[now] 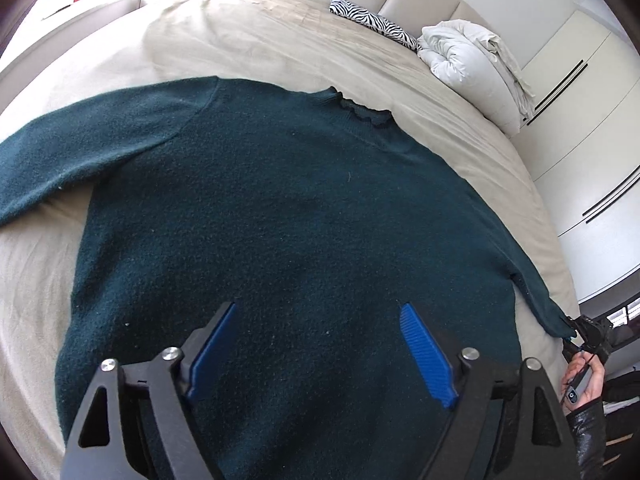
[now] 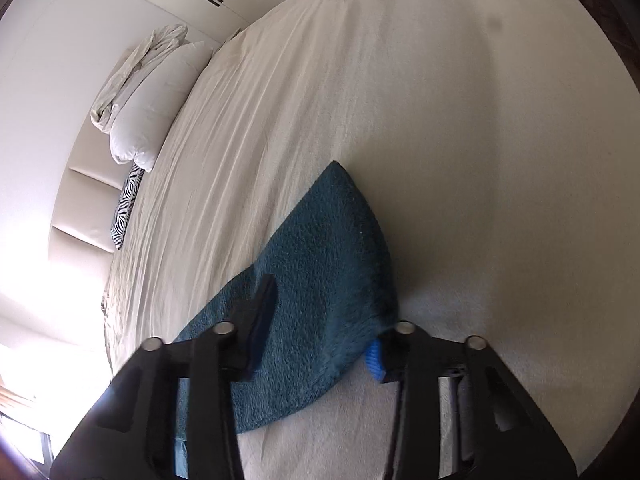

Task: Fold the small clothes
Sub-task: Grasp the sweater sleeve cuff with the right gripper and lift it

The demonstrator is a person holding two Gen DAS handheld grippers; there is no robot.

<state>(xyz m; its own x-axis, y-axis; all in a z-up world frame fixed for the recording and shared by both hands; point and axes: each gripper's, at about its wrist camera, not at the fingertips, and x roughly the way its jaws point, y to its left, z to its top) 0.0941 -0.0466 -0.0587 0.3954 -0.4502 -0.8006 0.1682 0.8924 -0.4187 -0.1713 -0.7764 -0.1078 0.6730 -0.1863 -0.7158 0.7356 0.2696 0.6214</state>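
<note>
A dark teal sweater [image 1: 280, 220] lies spread flat on the beige bed sheet [image 1: 260, 40], its frilled collar [image 1: 360, 108] at the far side and one sleeve [image 1: 80, 152] stretched out to the left. My left gripper [image 1: 318, 306] hangs open just above the sweater's lower body, with the blue pads wide apart. The other sleeve [image 1: 536, 292] runs to the bed's right edge, where my right gripper [image 1: 588, 330] holds its end. In the right wrist view that sleeve [image 2: 328, 240] fills the gap between the fingers, and my right gripper [image 2: 324, 312] is shut on it.
A rolled white duvet [image 1: 468, 56] and a zebra-print pillow [image 1: 372, 20] sit at the head of the bed by the padded headboard. White wardrobe doors [image 1: 580, 140] stand to the right. A person's hand [image 1: 588, 384] in a dark sleeve grips the right tool.
</note>
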